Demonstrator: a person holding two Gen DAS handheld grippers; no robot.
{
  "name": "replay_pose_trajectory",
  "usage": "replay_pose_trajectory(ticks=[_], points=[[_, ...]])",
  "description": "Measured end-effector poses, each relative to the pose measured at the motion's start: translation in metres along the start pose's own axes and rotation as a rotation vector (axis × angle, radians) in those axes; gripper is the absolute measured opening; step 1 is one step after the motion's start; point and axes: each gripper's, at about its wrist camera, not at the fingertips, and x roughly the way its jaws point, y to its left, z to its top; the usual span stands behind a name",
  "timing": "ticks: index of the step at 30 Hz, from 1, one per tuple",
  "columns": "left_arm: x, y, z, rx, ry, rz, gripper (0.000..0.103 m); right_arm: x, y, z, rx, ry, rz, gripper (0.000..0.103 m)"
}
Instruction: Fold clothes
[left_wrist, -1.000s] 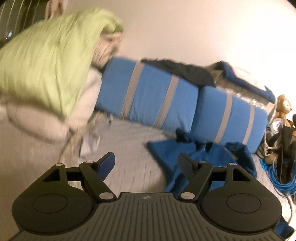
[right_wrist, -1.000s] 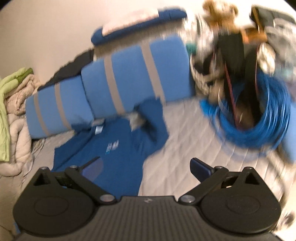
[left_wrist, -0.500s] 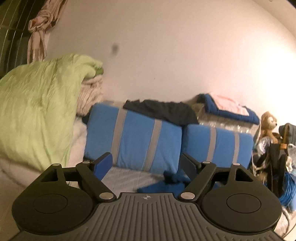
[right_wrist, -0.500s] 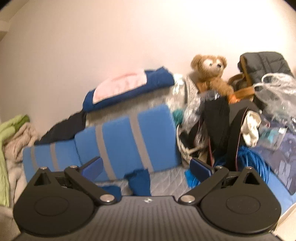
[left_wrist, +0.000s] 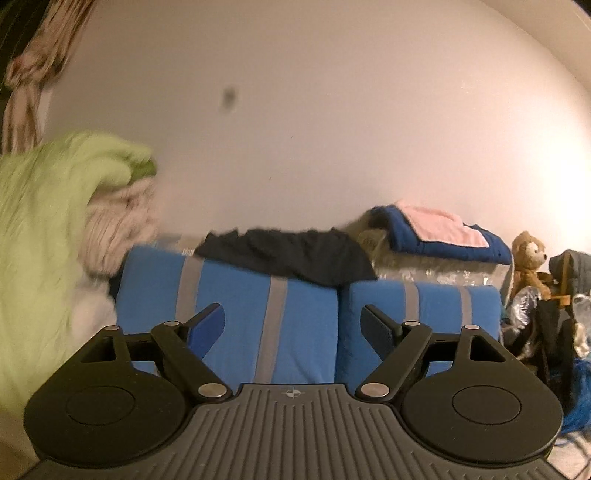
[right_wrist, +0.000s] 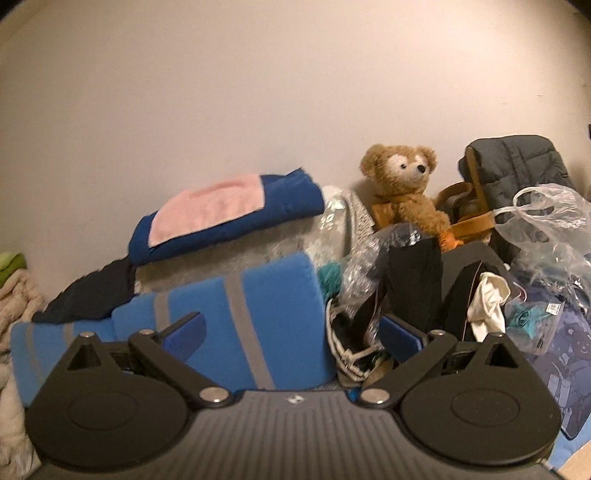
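My left gripper (left_wrist: 291, 317) is open and empty, pointing at the wall above two blue cushions with grey stripes (left_wrist: 236, 325). My right gripper (right_wrist: 291, 328) is also open and empty, facing the same blue cushions (right_wrist: 269, 317) and a clutter pile. A dark garment (left_wrist: 288, 254) lies draped over the cushion tops; its end (right_wrist: 88, 295) shows at the left of the right wrist view. A folded blue and pink cloth (left_wrist: 439, 232) rests on a wrapped bundle behind the cushions, the same folded cloth (right_wrist: 225, 214) in the right wrist view. No blue shirt shows in either view.
A green quilt (left_wrist: 48, 229) and cream bedding (left_wrist: 122, 225) are heaped at the left. A teddy bear (right_wrist: 406, 192), dark bags (right_wrist: 513, 173), a plastic bag (right_wrist: 543, 221) and a white cloth (right_wrist: 487, 306) crowd the right side. The wall (left_wrist: 295, 110) is bare.
Both grippers have tilted upward, away from the bed. The blue shirt seen on the bed a second ago has dropped out of both views. Both stay open.
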Motion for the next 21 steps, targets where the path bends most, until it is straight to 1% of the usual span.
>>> replay_pose_trajectory(ticks=[3,6,10,13,18,21], points=[[0.022,-0.014,-0.012,0.027,-0.007,0.007,0.081,0.009,0.001,-0.002,-0.015,-0.017,0.000,0.103],[0.044,-0.027,-0.031,0.037,0.013,-0.003,0.082,0.023,0.006,-0.020,-0.058,-0.003,0.034,0.103],[0.066,-0.050,-0.065,0.008,0.085,-0.052,0.082,0.050,0.012,-0.059,-0.070,0.078,0.067,0.103],[0.079,-0.072,-0.091,0.019,0.124,-0.094,0.082,0.070,0.017,-0.088,-0.079,0.138,0.092,0.103],[0.099,-0.105,-0.131,-0.006,0.196,-0.164,0.082,0.104,0.025,-0.137,-0.094,0.239,0.133,0.096],[0.115,-0.119,-0.151,-0.022,0.224,-0.185,0.082,0.125,0.029,-0.165,-0.094,0.293,0.155,0.094]])
